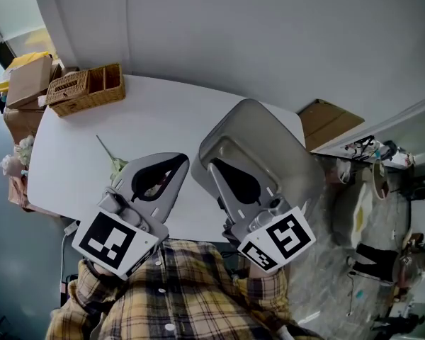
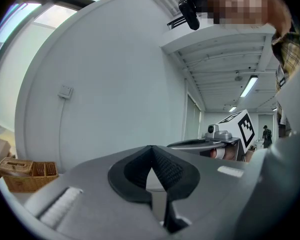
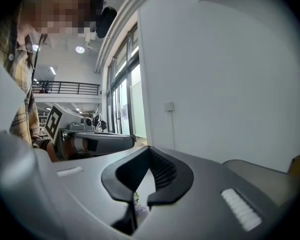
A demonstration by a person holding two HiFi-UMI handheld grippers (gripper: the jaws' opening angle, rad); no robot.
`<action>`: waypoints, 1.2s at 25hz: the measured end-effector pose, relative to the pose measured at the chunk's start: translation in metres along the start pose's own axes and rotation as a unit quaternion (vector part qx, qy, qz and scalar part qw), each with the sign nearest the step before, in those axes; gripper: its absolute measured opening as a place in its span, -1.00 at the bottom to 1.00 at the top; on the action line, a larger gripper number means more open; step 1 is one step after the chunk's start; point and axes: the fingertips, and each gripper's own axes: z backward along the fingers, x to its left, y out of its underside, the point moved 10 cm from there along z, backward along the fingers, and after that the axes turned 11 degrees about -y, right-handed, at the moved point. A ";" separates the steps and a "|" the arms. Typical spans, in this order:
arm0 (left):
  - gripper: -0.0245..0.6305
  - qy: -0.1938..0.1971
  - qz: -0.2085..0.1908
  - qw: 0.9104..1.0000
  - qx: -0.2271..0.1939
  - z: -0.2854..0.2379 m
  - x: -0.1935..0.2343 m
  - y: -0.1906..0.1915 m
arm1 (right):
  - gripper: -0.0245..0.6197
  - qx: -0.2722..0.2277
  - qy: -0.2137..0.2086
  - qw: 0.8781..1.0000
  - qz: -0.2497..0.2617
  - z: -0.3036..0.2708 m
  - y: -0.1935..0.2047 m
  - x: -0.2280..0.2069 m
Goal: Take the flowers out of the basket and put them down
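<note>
A wicker basket [image 1: 85, 89] [image 2: 25, 174] stands at the far left corner of the white table [image 1: 163, 112]. One flower [image 1: 114, 164] with a thin green stem lies flat on the table. Just right of it is my left gripper [image 1: 185, 159] [image 2: 151, 149], shut and empty. My right gripper [image 1: 212, 163] [image 3: 149, 151] hovers beside it over the table's near edge. Its pads meet, so it is shut. A pale bit of flower [image 3: 138, 206] shows through the slot below those pads; I cannot tell whether it is pinched.
A grey chair [image 1: 269, 133] stands against the table's right end, behind my right gripper. Cardboard boxes [image 1: 28, 80] are stacked off the table's far left corner. Another box [image 1: 328, 122] sits on the floor to the right. A white wall runs behind the table.
</note>
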 end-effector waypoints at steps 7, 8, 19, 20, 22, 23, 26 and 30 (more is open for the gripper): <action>-0.89 -0.007 -0.003 1.000 0.000 0.002 0.003 -0.001 | -0.91 0.004 -0.014 1.000 0.009 -0.007 -0.002 0.001; -0.89 -0.007 -0.003 1.000 0.000 0.003 0.003 -0.002 | -0.91 0.006 -0.016 1.000 0.009 -0.008 -0.002 0.002; -0.89 -0.014 -0.001 1.000 -0.001 0.009 0.016 -0.001 | -0.91 0.020 -0.024 0.999 0.001 -0.022 0.002 0.001; -0.89 -0.014 -0.001 1.000 -0.001 0.010 0.017 -0.001 | -0.91 0.021 -0.023 1.000 0.001 -0.023 0.003 0.001; -0.89 -0.012 -0.001 1.000 0.000 0.010 0.020 -0.002 | -0.91 0.023 -0.022 0.999 0.000 -0.026 0.003 0.001; -0.89 -0.010 -0.001 1.000 0.001 0.009 0.021 -0.002 | -0.91 0.024 -0.021 0.999 0.000 -0.027 0.003 0.001; -0.89 -0.005 -0.001 1.000 0.003 0.007 0.024 -0.003 | -0.91 0.023 -0.023 0.999 0.001 -0.029 0.001 0.001; -0.89 0.004 0.000 1.000 0.003 0.006 0.024 -0.004 | -0.91 0.023 -0.023 0.999 0.003 -0.030 0.000 0.002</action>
